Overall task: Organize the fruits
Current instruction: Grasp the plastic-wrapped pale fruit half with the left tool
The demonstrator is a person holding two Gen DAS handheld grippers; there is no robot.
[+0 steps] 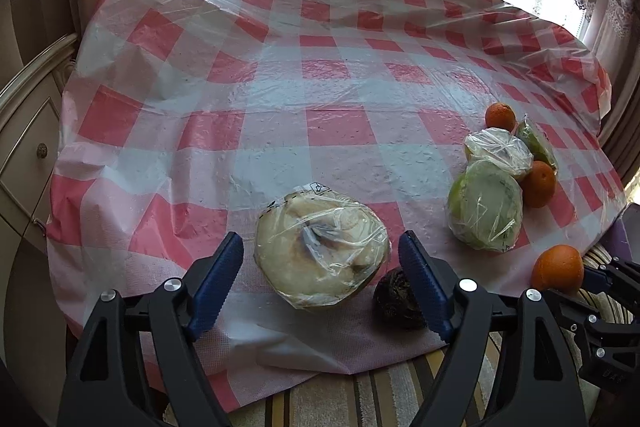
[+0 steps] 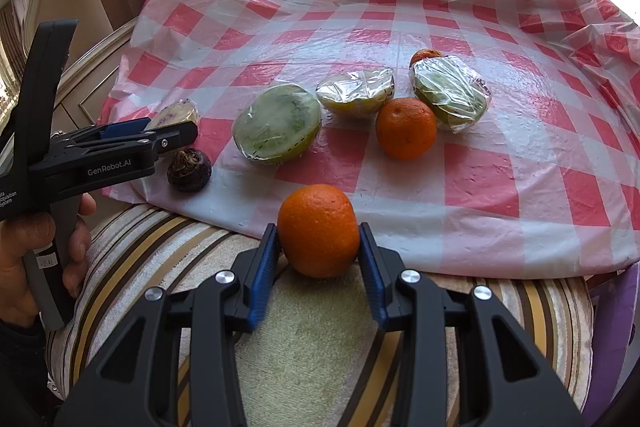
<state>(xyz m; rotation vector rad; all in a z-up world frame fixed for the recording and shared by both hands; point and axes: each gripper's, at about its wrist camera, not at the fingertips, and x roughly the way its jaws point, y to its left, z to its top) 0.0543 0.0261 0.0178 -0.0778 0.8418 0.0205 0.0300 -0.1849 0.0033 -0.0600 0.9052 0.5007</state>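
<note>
A pale fruit half wrapped in plastic (image 1: pixel 320 259) lies near the front edge of the checked tablecloth (image 1: pixel 280 87). My left gripper (image 1: pixel 320 239) stands open around it, with its blue pads clear of the wrap on both sides. A dark round fruit (image 1: pixel 396 301) sits by the right finger. My right gripper (image 2: pixel 318 227) is shut on an orange (image 2: pixel 318 231), held over the table's front edge. To the right lie a green wrapped half (image 2: pixel 278 123), two more wrapped halves (image 2: pixel 356 93) (image 2: pixel 450 91) and two oranges (image 2: pixel 406 127) (image 2: pixel 424 55).
A striped cushion (image 2: pixel 320 327) lies below the table's front edge. A cream cabinet (image 1: pixel 28 147) stands at the left, and curtains and a bright window are behind. A hand (image 2: pixel 24 247) holds the left gripper's handle.
</note>
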